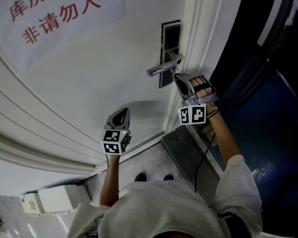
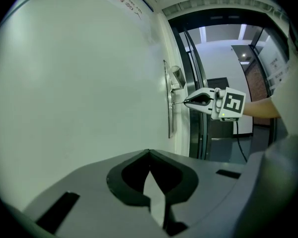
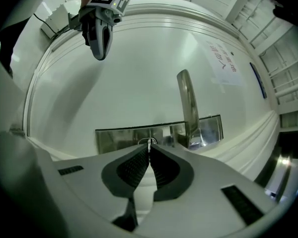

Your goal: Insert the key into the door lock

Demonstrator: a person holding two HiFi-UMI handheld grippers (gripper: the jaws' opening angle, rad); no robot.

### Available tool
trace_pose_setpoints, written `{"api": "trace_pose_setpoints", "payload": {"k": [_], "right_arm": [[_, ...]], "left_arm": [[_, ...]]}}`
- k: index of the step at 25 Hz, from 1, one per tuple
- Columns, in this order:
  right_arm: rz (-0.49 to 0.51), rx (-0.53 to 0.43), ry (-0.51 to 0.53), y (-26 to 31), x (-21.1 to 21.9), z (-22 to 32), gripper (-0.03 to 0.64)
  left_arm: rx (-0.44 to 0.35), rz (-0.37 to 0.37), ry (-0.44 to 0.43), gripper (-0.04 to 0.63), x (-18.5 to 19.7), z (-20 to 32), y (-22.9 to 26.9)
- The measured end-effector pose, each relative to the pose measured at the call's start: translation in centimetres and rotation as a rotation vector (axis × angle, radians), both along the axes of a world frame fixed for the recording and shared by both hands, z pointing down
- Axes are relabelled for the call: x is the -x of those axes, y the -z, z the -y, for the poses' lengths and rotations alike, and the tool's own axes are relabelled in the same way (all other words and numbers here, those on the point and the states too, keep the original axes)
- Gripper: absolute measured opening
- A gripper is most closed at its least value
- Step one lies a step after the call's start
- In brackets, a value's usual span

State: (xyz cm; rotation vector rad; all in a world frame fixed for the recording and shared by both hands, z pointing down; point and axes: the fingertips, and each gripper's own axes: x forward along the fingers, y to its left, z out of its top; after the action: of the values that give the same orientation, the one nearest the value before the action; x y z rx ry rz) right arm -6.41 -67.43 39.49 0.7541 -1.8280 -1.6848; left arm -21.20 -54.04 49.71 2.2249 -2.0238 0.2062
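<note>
The steel lock plate (image 1: 170, 51) with its lever handle (image 1: 164, 67) sits on a white door (image 1: 89, 83). My right gripper (image 1: 178, 77) points level at the plate just below the handle, shut on a small metal key (image 3: 149, 142). The key's tip is at the lock plate (image 3: 139, 135), beside the handle (image 3: 187, 105); the keyhole itself is hidden. In the left gripper view, the key (image 2: 178, 103) bridges the right gripper (image 2: 187, 102) and the plate (image 2: 168, 103). My left gripper (image 1: 121, 117) hangs lower left near the door, shut with nothing in it (image 2: 149, 152).
A paper sign (image 1: 54, 11) with red characters hangs on the door at upper left. The door frame (image 1: 198, 38) runs right of the lock, with a dark glass panel (image 1: 258, 83) beyond. A white box (image 1: 54, 198) lies on the floor by the person's left arm.
</note>
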Motion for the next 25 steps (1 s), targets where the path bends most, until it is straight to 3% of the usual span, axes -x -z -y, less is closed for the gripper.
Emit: {"api": "trace_pose_setpoints", "payload": {"k": [25], "right_arm": [[-0.036, -0.041, -0.015, -0.1, 1.6, 1.9, 0.029]], "left_arm": [[0.012, -0.001, 0.006, 0.017, 0.2, 0.6, -0.5]]}}
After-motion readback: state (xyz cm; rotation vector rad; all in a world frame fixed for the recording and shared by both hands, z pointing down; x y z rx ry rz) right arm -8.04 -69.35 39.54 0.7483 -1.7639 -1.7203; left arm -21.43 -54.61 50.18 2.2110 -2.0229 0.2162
